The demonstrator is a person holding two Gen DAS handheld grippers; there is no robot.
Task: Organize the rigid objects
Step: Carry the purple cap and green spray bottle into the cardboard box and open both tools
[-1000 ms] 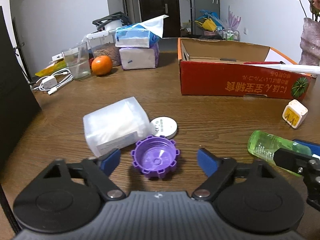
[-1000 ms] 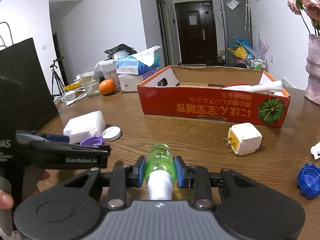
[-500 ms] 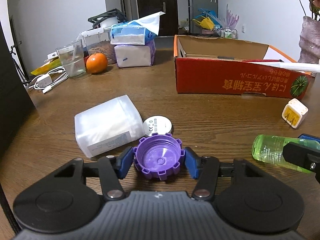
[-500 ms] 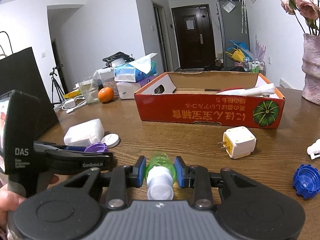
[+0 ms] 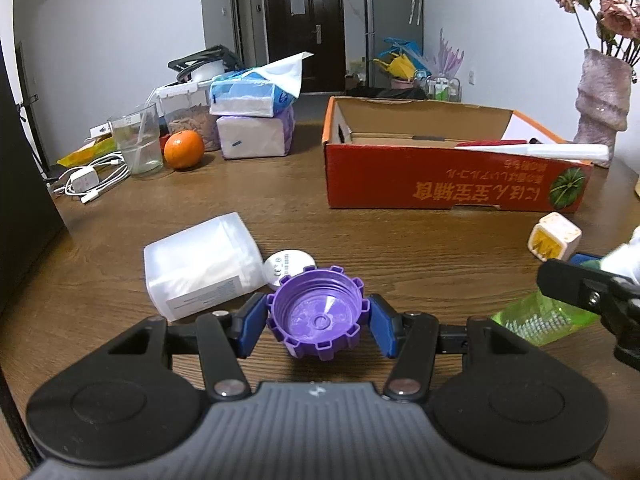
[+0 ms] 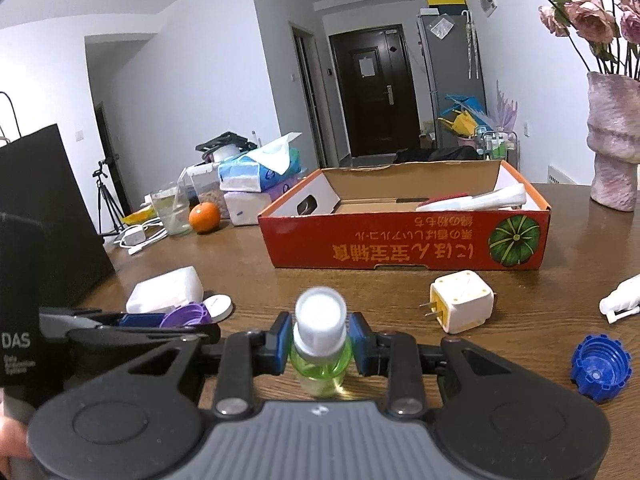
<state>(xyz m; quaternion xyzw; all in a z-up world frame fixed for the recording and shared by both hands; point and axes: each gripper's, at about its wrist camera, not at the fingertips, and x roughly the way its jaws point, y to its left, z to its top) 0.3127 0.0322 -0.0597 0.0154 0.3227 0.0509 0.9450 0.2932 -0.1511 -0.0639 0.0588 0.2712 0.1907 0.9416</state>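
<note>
Purple cap [image 5: 318, 316] sits mouth-up between the blue pads [image 5: 251, 330] of the left gripper [image 5: 318, 330]. The jaws have just been closing and now clasp its ribbed rim from both sides; its shadow falls on the wood beneath, so it looks lifted just clear of the table [image 5: 400, 240]. Gripping across the widest part makes sense, since the ribs give the pads something to bite on and the open side stays level.

Just beyond the left fingertips lie a white plastic packet [image 5: 200, 264] and a small white disc [image 5: 286, 266], both near the cap but apart from it. They probably wait their turn.

The right gripper [image 6: 319, 344] is clenched on a green bottle [image 6: 320, 360], held at the neck just under its white cap [image 6: 320, 310], which points up and towards the camera. Pinching there, where the body narrows, likely keeps the smooth bottle from slipping.

Ahead of both sets of fingers stands the open red cardboard box [image 6: 400, 248], already holding a long white object [image 6: 472, 200]; it seems the intended destination. A white plug adapter [image 6: 460, 306] and a blue cap [image 6: 600, 368] lie on the table to the right of the right fingers, apparently still to be collected.
</note>
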